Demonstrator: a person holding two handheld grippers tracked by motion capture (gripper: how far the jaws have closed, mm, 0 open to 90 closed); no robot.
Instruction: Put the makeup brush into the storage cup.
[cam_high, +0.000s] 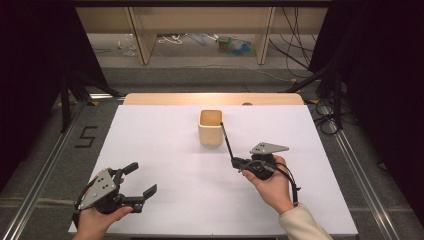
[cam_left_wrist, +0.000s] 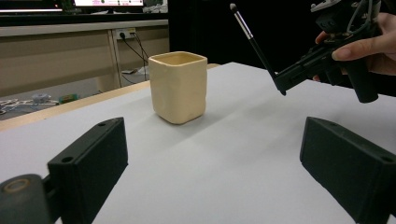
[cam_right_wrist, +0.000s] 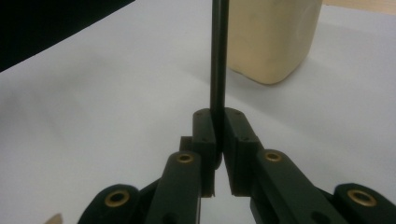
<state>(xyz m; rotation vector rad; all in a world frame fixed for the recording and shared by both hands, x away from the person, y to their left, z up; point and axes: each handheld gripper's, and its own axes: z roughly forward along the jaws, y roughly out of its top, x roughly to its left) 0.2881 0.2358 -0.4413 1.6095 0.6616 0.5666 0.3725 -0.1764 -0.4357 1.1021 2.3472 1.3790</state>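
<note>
A cream square cup stands upright on the white table sheet, a little beyond its middle. My right gripper hovers just right of and nearer than the cup, shut on the lower end of a thin black brush. The brush slants up toward the cup, with its tip close to the cup's right rim. At the near left, my left gripper rests low, open wide, with nothing between its jaws.
A wooden table edge runs behind the sheet. Beyond it are shelf legs and loose cables on the floor. Metal rails flank the table, and a "5" mark lies on the floor at left.
</note>
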